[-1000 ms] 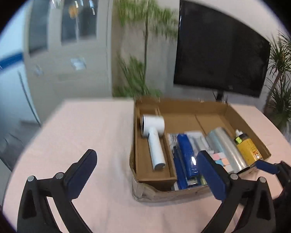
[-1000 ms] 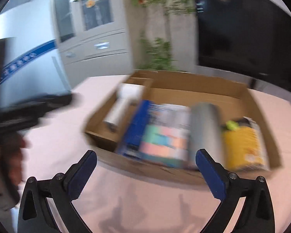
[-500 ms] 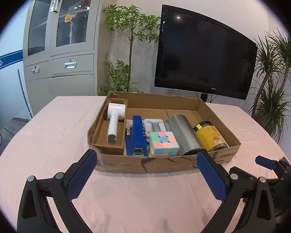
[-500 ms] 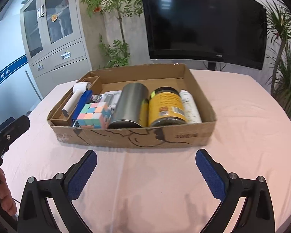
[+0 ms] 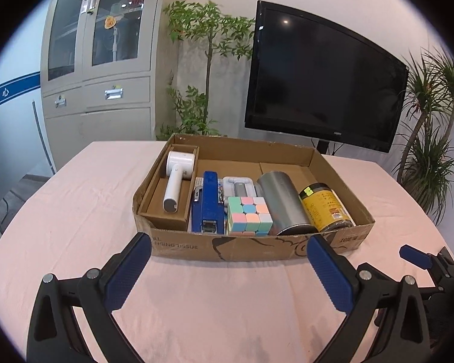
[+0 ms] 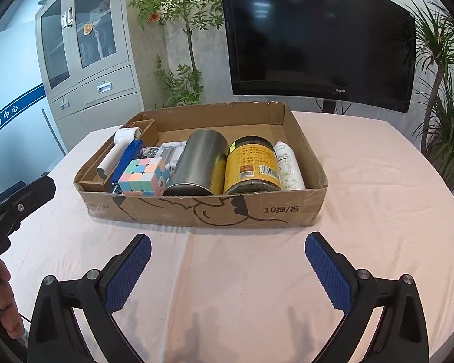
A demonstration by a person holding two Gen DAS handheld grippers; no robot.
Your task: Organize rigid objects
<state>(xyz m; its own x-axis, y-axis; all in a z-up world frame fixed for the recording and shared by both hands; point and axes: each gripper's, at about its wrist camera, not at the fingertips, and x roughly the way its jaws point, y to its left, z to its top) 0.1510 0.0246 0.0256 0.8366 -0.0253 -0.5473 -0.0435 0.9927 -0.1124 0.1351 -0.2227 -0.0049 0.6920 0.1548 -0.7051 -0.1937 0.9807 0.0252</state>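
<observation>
A shallow cardboard box (image 5: pixel 181 243) (image 6: pixel 287 211) stands on the pink table. In it lie a white handheld device (image 5: pixel 177 178) (image 6: pixel 113 154), a blue stapler (image 5: pixel 208 202), a pastel cube (image 5: pixel 249 216) (image 6: pixel 142 177), a steel canister (image 5: pixel 283 202) (image 6: pixel 198 163), a yellow jar (image 5: pixel 325 207) (image 6: pixel 252 165) and a white bottle (image 6: pixel 287 165). My left gripper (image 5: pixel 228 261) is open and empty just before the box's front wall. My right gripper (image 6: pixel 227 260) is open and empty, a little back from the box.
The pink tablecloth (image 6: pixel 378 181) covers a round table. A black TV (image 5: pixel 324 75) and potted plants (image 5: pixel 432 139) stand behind it, a grey cabinet (image 5: pixel 106 60) at the back left. The left gripper's body (image 6: pixel 12 205) shows at the left in the right wrist view.
Both grippers pulled back from over the box to in front of it, and the views steadied. Both stayed open and empty.
</observation>
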